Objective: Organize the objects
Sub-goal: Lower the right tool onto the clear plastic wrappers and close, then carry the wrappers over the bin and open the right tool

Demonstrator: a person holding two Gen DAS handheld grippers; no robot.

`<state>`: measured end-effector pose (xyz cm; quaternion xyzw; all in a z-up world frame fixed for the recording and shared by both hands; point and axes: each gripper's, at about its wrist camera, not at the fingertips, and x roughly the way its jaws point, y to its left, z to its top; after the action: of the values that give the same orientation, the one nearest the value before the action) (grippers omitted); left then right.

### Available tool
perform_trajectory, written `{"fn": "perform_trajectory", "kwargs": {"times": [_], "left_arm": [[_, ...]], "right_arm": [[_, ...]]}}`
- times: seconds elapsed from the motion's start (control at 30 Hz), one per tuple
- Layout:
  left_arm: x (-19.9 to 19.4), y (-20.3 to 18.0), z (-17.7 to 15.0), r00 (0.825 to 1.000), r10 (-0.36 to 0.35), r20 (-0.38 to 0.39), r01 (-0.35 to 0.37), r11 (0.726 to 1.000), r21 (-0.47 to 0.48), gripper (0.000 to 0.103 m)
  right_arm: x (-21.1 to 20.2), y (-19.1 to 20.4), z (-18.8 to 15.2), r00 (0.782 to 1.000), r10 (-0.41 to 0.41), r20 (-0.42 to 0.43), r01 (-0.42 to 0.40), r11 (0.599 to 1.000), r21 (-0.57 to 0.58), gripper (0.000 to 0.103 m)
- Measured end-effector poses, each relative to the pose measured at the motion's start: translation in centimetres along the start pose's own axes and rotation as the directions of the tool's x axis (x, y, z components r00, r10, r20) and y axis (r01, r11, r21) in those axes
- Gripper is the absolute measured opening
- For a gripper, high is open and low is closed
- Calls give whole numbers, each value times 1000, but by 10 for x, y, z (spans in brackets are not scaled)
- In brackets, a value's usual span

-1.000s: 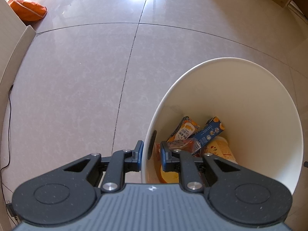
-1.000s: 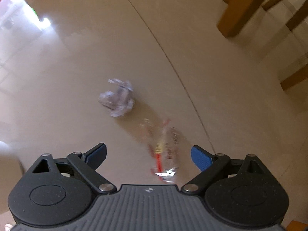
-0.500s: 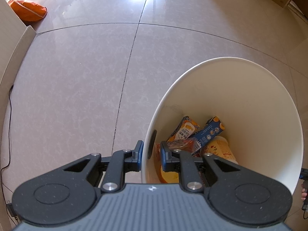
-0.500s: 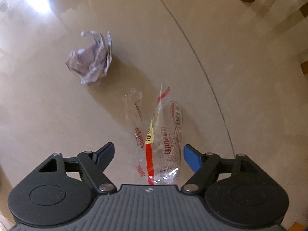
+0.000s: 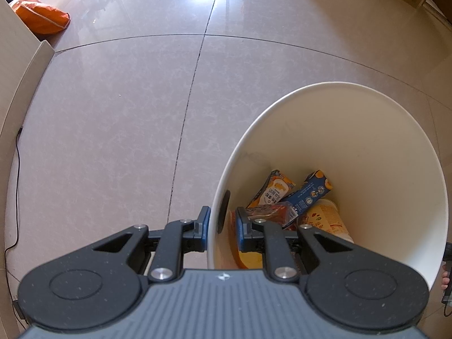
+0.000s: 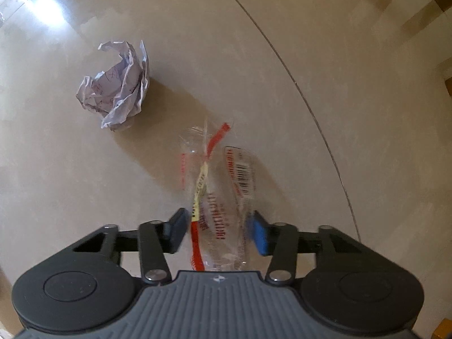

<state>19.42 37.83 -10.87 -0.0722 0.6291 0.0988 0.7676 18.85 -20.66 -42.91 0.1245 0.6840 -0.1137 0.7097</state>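
Clear plastic, crinkled and printed with red lettering and a barcode, is caught between the fingers of the right gripper as its jaws are closing over the glossy tiled floor. The clear wrapper lies flat on the floor, its near end framed by the two blue pads, though firm pressure from both pads is not yet shown; the right-hand pad is blurred. A crumpled paper ball is seen well apart from the wrapper, farther up the frame and to the left, untouched.

In the left wrist view, the left gripper is seen with its fingers drawn narrowly together across the near rim of the white bin, one finger outside the wall and one inside, so the rim is pinched and the bin is steadied. Snack cartons and a paper cup are visible at the bottom of the bin.

The pickup of the wrapper is judged to be the step in hand. A completed squeeze on the thin film is called for next, then a lift and a carry to the bin, with the grip kept firm because the slippery plastic could slide free. The paper ball is left to be collected afterwards.
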Motion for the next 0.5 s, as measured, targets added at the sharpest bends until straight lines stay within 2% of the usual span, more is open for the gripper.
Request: {"fn": "perform_trajectory", "kwargs": {"times": [0.17, 0.33, 0.5], "left_arm": [[0, 0, -1, 1000, 0, 1, 0, 1000, 2, 17], [0, 1, 0, 1000, -10, -2, 10, 1000, 3, 17], [1, 6, 1, 1000, -25, -9, 25, 1000, -3, 17]], "right_arm": [[-8, 6, 2, 1000, -1, -13, 1, 1000, 7, 34], [-21, 18, 11, 1000, -6, -17, 6, 1000, -16, 32], [-50, 40, 16, 1000, 10, -21, -11, 998, -59, 32]]}}
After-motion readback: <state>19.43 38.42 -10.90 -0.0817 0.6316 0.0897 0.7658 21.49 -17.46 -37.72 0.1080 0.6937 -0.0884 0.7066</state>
